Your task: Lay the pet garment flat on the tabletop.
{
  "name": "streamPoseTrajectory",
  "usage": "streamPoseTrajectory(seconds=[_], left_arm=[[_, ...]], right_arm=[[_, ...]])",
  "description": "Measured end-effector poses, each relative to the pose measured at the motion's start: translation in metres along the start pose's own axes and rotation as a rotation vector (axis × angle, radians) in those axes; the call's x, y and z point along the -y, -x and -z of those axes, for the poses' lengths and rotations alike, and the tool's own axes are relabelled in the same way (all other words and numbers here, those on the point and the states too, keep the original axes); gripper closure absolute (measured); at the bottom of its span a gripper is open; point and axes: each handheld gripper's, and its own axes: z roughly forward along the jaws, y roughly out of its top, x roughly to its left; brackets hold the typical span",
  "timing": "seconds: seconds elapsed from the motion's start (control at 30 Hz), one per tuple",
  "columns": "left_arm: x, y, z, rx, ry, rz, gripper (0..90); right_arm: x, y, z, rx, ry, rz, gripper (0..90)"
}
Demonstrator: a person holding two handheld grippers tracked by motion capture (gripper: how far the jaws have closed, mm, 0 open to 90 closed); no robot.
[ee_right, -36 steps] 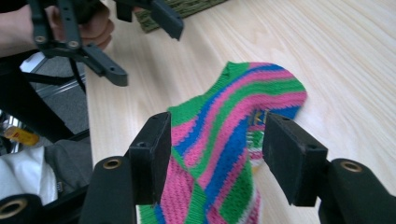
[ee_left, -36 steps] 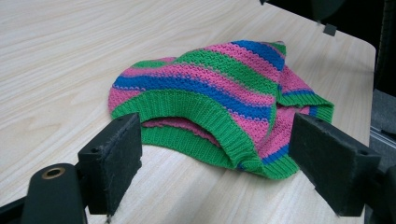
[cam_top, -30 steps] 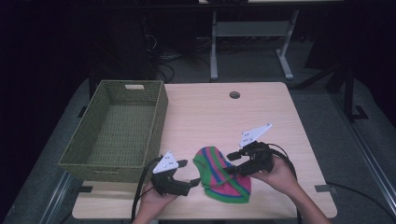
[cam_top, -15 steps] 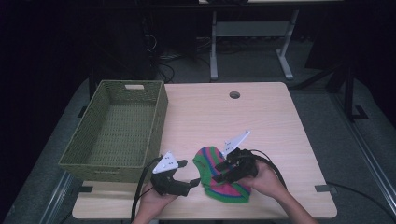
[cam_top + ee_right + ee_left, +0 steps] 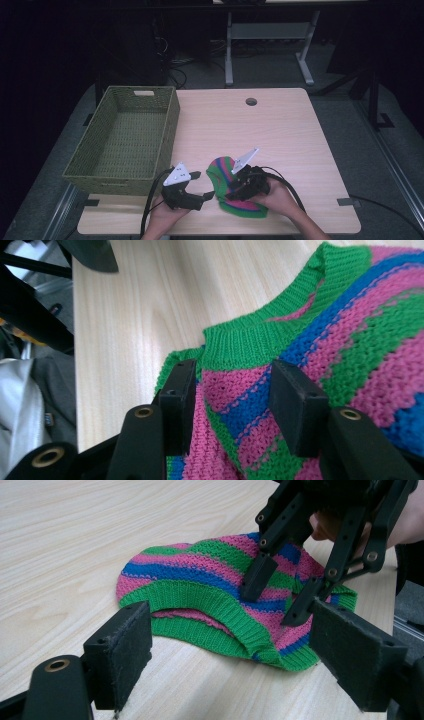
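Hat (image 5: 235, 187) partly hid under right gripper (image 5: 239, 184), jaws closing astride knit; left gripper (image 5: 204, 186) gaped beside brim.

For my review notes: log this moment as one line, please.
knitted hat flat on table | right gripper closing over it, no grip | left gripper open beside

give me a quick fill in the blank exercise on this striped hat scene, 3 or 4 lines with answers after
1. The striped knit hat lies on the wooden ____.
2. The hat's ribbed rim is coloured ____.
3. The right claw presses down on the hat, its jaws having just been ____.
4. The woven basket stands at the table's ____ side in the high view, while the left claw waits open at the hat's rim.

Missing words: table; green; closing; left
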Motion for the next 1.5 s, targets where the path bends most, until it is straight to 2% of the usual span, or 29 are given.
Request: streamPoseTrajectory(seconds=[0.03, 0.13, 0.27, 0.33, 0.37, 0.43, 0.5, 0.7, 0.8, 1.03, 1.2, 1.3, 1.5], left_arm=[[0.0, 0.0, 0.0, 0.001, -0.003, -0.004, 17.1], [0.0, 0.0, -0.001, 0.002, -0.004, -0.002, 17.1], [0.0, 0.0, -0.001, 0.002, -0.002, -0.002, 17.1], [0.0, 0.0, -0.001, 0.002, -0.003, 0.001, 17.1], [0.0, 0.0, -0.001, 0.003, -0.004, 0.0, 17.1], [0.0, 0.001, -0.002, 0.003, -0.006, 0.0, 17.1], [0.0, 0.001, -0.002, 0.004, -0.006, -0.002, 17.1], [0.0, -0.001, -0.001, 0.004, -0.004, 0.002, 17.1], [0.0, -0.001, -0.001, 0.004, -0.004, 0.003, 17.1], [0.001, -0.001, -0.002, 0.006, -0.008, 0.003, 17.1], [0.0, -0.001, -0.002, 0.006, -0.006, 0.002, 17.2], [0.0, -0.001, -0.001, 0.006, -0.004, 0.006, 17.2], [0.0, -0.001, -0.002, 0.008, -0.007, 0.002, 17.3]], right_arm=[[0.002, -0.003, -0.003, 0.019, -0.009, 0.008, 53.1], [0.004, -0.004, -0.005, 0.035, -0.017, 0.025, 52.8], [0.007, -0.005, -0.007, 0.055, 0.0, 0.04, 54.0], [0.008, -0.007, -0.007, 0.07, 0.001, 0.046, 55.5], [0.008, -0.009, -0.008, 0.096, 0.002, 0.064, 57.2], [0.008, -0.012, -0.009, 0.118, 0.004, 0.081, 58.9], [0.009, -0.011, -0.008, 0.123, 0.005, 0.078, 61.2], [0.009, -0.007, -0.007, 0.106, 0.009, 0.059, 67.7], [0.009, -0.002, -0.005, 0.077, 0.014, 0.036, 73.5], [0.009, 0.001, -0.001, 0.045, 0.02, 0.029, 80.5], [0.009, 0.002, 0.002, 0.042, 0.02, 0.036, 81.7], [0.01, 0.003, 0.008, 0.026, 0.045, 0.02, 82.2], [0.009, 0.002, 0.017, 0.025, 0.065, 0.024, 82.7]])
